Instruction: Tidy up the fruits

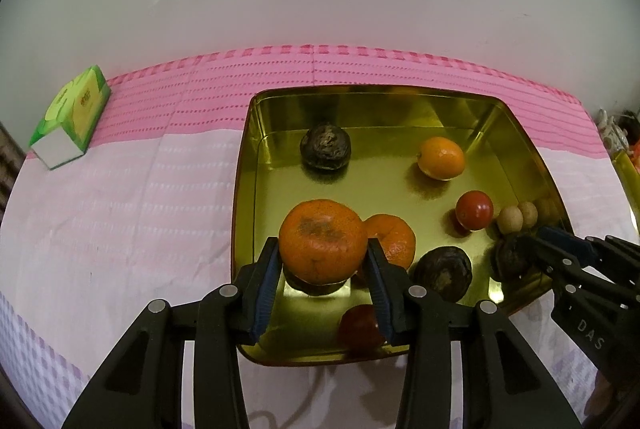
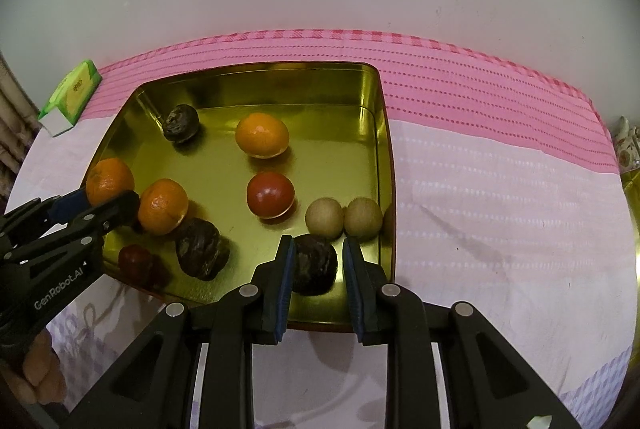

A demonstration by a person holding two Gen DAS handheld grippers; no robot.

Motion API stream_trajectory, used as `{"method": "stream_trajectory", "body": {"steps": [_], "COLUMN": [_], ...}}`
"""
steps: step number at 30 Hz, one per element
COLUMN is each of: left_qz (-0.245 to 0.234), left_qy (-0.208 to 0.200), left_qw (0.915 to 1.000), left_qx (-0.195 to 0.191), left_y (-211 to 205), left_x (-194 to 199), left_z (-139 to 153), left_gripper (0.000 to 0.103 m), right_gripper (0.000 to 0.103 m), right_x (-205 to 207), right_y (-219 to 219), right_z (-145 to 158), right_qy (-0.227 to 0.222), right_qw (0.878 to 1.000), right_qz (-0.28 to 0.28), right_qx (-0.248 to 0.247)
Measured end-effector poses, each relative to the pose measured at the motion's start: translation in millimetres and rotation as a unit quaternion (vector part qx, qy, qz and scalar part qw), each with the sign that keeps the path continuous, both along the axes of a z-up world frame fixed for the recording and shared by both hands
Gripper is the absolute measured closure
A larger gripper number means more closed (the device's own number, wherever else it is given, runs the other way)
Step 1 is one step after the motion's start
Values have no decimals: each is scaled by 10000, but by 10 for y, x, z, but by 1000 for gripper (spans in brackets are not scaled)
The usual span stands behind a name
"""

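In my gold tin (image 1: pixel 248 189), one mandarin (image 1: pixel 322 241) sits lifted beside a second mandarin (image 1: pixel 394 241). A smooth orange (image 1: pixel 441 157) and a red tomato (image 1: pixel 474 209) lie mid-tray, two tan longans (image 2: pixel 344 217) touching by the right wall, wrinkled dark fruits (image 2: pixel 200 248) scattered.

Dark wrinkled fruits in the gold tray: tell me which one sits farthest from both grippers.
The dark wrinkled fruit at the tray's far left corner. It lies alone by the back wall; another lies mid-tray, the third between the right gripper's pads.

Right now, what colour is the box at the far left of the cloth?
Green and yellow, with a white end; the box shows best in the left wrist view.
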State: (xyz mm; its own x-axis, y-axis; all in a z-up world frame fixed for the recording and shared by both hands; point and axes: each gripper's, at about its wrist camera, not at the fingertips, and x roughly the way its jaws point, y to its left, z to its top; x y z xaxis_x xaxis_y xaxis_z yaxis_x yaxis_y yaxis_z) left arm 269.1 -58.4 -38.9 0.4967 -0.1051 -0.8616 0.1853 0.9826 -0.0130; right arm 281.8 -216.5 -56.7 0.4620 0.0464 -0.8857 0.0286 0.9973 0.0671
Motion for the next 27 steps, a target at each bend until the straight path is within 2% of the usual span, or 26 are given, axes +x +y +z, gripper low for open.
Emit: {"method": "stream_trajectory", "body": {"steps": [8,12,16,27], "left_qz": [-29,-67,-94,-36], "left_qy": [38,3,-45,-190], "left_qw": [10000,10000,9999,9998], "left_qx": [16,37,45,71], "left_y": [13,13,5,35], "left_x": [-37,-73,-121,-373], "left_z": [-6,22,74,255], "left_gripper": [58,51,50,50], "right_gripper": [76,73,69,67], "right_x": [-36,-57,-74,-239], "right_y": [34,58,90,118], "right_z": [16,48,92,262], "right_qy": [0,-29,-93,-281], "right_qw": [10000,10000,10000,9995], "right_qz": [-17,-13,-21,-32], "right_qx": [16,12,21,106]}}
